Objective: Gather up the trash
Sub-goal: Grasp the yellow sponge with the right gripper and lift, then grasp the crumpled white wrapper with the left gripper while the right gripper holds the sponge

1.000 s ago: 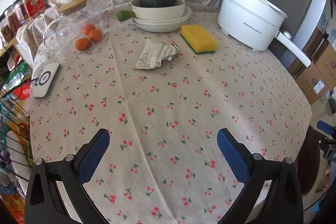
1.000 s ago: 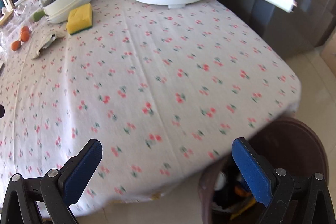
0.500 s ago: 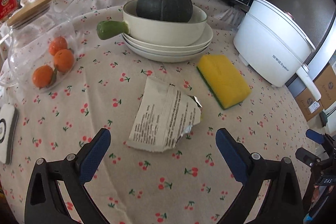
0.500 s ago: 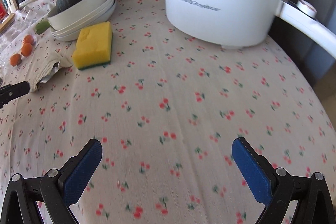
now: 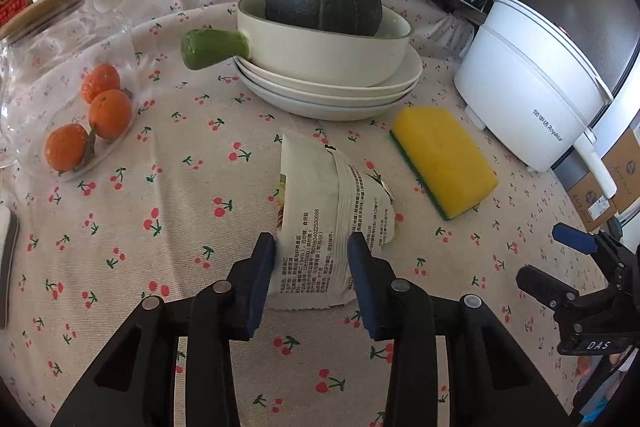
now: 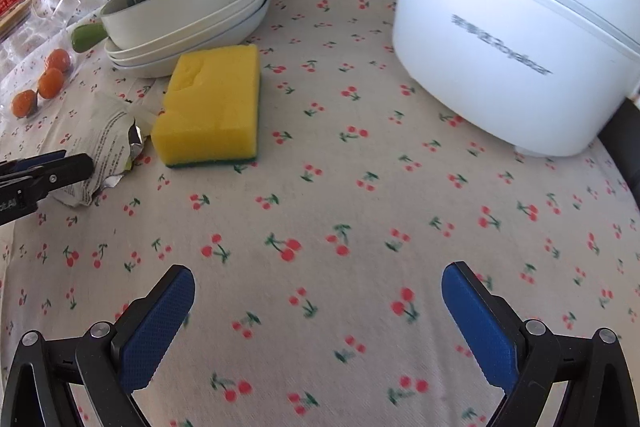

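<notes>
An empty snack wrapper (image 5: 328,223) is being pinched by the left claw (image 5: 312,247) on the cherry-print worktop (image 5: 160,227), just beside a yellow sponge (image 5: 442,159). A second ago this claw was being held wide above bare cloth — now its jaws are closing on the wrapper, which is buckling upward between the blue pads. The trash is judged to be secured but not yet lifted. The right claw (image 6: 316,319) is being held open and empty over the cloth.
</notes>
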`<state>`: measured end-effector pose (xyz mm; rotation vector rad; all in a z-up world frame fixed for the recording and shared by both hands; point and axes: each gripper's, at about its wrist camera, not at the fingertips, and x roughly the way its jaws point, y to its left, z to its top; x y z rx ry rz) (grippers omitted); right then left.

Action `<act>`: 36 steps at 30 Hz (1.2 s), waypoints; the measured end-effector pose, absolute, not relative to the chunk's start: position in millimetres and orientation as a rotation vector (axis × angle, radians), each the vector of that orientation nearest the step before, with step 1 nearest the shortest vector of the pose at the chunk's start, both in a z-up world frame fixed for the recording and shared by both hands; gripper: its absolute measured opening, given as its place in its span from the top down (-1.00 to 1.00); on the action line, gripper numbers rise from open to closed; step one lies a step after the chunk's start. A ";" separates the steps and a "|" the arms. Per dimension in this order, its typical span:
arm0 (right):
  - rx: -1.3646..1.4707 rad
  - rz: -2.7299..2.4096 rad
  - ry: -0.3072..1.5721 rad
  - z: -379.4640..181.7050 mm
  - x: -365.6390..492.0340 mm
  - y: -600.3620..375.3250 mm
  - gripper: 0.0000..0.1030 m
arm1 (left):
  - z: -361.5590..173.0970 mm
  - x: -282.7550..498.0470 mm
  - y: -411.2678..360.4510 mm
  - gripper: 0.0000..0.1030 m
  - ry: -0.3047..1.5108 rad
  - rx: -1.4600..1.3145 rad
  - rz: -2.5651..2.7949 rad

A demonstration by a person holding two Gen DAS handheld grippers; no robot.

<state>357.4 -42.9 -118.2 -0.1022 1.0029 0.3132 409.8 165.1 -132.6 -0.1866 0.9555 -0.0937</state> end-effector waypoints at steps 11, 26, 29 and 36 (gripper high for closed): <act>-0.101 0.358 0.974 -116.9 393.3 3.2 -0.96 | -129.4 393.6 199.8 1.00 0.942 -0.280 -0.122; -0.084 0.334 0.951 -121.0 409.3 -14.4 0.07 | -117.5 405.7 174.1 -0.62 0.888 -0.246 -0.085; -0.094 0.320 0.955 -122.4 407.3 -27.1 0.07 | -123.4 413.6 151.8 -0.69 0.891 -0.187 -0.070; -0.068 0.309 0.971 -123.2 404.1 -48.0 0.07 | -143.1 428.0 134.4 -0.67 0.901 -0.143 -0.007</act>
